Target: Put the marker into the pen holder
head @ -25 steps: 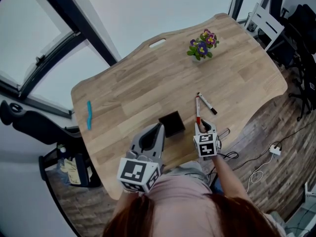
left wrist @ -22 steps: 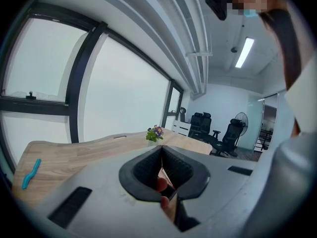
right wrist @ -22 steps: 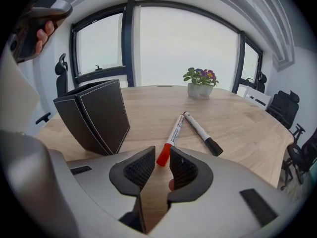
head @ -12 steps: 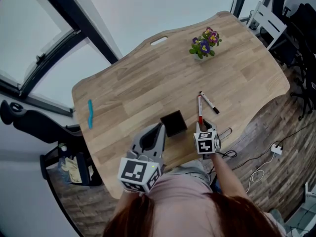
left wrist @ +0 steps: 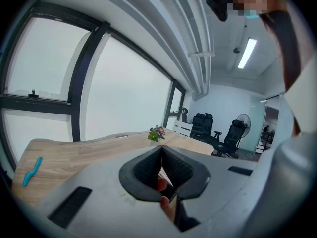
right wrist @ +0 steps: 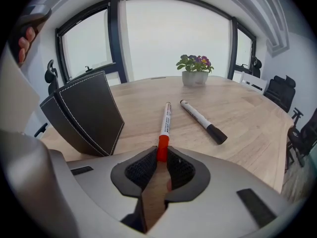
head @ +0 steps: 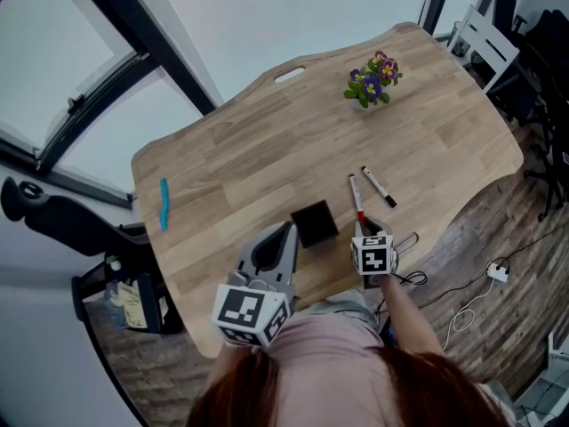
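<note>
The right gripper [right wrist: 159, 157] jaws have just been closing narrow on the red-capped marker [right wrist: 165, 120], apparently pinching its cap. The marker lies on the table [right wrist: 247, 118], long axis pointing straight away. The pen holder [right wrist: 89, 115] stands just left.

I note the bench [head: 267, 140] as pale wood with visible grain and a satin finish. The pen holder [right wrist: 86, 115] reads as black leather-look material, matt, with white stitched edges. The red-capped marker [right wrist: 166, 119] and black-capped marker [right wrist: 201, 120] have smooth white plastic barrels. The left tongs [left wrist: 161, 150] show a matt grey plastic shell; their pads [left wrist: 143, 170] are black and finely ribbed.
</note>
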`<state>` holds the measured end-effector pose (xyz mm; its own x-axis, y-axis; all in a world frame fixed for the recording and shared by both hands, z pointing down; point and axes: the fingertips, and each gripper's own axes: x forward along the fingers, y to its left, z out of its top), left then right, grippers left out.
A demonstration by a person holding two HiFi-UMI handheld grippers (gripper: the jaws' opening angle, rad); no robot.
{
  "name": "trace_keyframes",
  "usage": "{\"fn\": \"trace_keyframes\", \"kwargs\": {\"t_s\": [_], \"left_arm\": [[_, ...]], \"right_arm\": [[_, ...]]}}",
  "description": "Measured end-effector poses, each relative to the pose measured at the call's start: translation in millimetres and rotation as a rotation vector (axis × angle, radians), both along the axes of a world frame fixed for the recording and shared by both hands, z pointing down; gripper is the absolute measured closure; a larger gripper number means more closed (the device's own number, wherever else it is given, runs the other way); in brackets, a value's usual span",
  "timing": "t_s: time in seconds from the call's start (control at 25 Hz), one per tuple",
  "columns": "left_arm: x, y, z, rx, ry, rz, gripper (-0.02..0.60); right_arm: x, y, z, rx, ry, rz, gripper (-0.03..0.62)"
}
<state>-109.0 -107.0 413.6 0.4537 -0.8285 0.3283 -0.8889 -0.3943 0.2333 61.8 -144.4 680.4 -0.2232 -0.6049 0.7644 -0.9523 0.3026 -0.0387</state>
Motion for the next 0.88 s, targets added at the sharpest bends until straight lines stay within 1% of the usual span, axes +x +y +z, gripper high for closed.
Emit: {"fn": "trace_keyframes", "kwargs": {"t_s": [0.28,0.68,0.88], "left_arm": [[-2.1,-1.2,-2.5,0.01,0.005,-0.011,0.58],[-3.6,2.4,-5.1,0.018,0.012,-0.019,0.58],[-1.0,5.4,-7.9,0.029,0.021,-0.017,0.58]], "right_arm": [[4.8,-0.1,0.2,-0.024,-0.027,0.035,0.54],[13.7,0.2,-20.2,0.043,-0.017,0.004,0.54],[19.2,-0.2,-35.2,0.075,-0.023,0.004,0.54]]}}
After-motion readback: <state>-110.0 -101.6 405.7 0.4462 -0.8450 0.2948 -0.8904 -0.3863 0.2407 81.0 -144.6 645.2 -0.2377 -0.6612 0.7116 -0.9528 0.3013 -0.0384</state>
